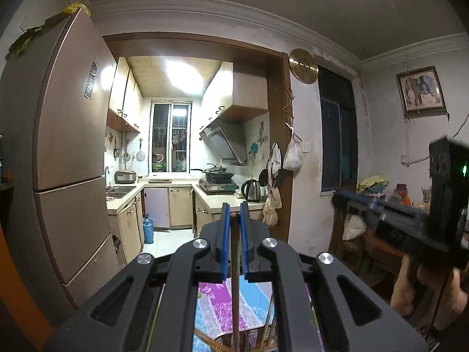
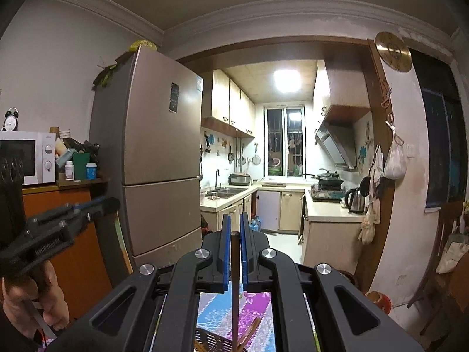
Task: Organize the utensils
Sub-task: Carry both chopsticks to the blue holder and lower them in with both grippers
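Observation:
My left gripper (image 1: pixel 234 209) is shut on a brown wooden chopstick (image 1: pixel 234 293) that stands upright between its blue pads and hangs down toward the floral cloth (image 1: pixel 214 299). My right gripper (image 2: pixel 234 220) is shut on another brown chopstick (image 2: pixel 235 287), also upright, its top end showing between the pads. Both grippers are raised, level and side by side, facing the kitchen. Below the right one lies a dark slotted rack (image 2: pixel 211 340) with more chopsticks (image 2: pixel 249 333). The right gripper shows blurred in the left wrist view (image 1: pixel 340 196); the left shows in the right wrist view (image 2: pixel 111 202).
A tall fridge (image 2: pixel 158 152) stands left of the kitchen doorway. A microwave (image 2: pixel 27 158) sits on an orange cabinet (image 2: pixel 58 234) at far left. A wooden chair and cluttered table (image 1: pixel 381 205) are at the right. A kettle (image 2: pixel 356 199) sits on the counter.

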`<state>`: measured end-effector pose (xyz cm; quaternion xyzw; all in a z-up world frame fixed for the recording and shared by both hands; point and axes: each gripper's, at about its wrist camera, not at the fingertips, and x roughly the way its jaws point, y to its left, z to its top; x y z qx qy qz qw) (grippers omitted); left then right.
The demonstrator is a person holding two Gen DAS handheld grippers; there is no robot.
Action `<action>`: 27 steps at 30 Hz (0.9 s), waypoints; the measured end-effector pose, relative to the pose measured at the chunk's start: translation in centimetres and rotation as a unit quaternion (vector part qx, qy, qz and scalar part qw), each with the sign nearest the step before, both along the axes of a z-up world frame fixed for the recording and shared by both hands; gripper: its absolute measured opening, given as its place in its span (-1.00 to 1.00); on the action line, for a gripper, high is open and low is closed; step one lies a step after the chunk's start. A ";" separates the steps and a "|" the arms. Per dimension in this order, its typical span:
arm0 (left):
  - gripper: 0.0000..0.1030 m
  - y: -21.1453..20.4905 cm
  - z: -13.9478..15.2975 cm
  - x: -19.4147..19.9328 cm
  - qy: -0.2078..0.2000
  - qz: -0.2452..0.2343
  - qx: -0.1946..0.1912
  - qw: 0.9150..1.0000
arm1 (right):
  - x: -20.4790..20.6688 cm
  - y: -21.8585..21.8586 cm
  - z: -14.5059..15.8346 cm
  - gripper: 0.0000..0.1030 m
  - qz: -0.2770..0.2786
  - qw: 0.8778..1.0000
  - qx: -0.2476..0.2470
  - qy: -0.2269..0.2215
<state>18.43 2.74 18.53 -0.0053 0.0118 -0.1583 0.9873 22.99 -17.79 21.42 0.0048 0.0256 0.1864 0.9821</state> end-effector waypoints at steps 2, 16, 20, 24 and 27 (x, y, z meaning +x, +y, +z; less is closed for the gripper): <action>-0.90 -0.5 -0.3 1.0 -0.002 -0.003 0.003 1.000 | 1.0 0.0 -0.6 -0.86 0.001 1.000 0.003 0.007; -0.90 -0.9 -0.1 4.5 -0.011 -0.004 0.019 1.000 | 5.0 0.6 -2.3 -0.86 0.016 1.000 0.007 0.016; -0.90 -0.7 1.2 5.1 -0.019 0.000 0.019 1.000 | 5.6 1.0 -2.2 -0.86 0.021 1.000 0.008 0.013; -0.90 0.0 1.9 5.6 -0.026 0.002 0.008 1.000 | 5.9 1.2 -2.0 -0.86 0.024 1.000 0.007 0.009; -0.90 0.2 1.6 6.0 -0.027 -0.002 -0.005 1.000 | 6.0 1.2 -2.2 -0.86 0.025 1.000 0.009 0.011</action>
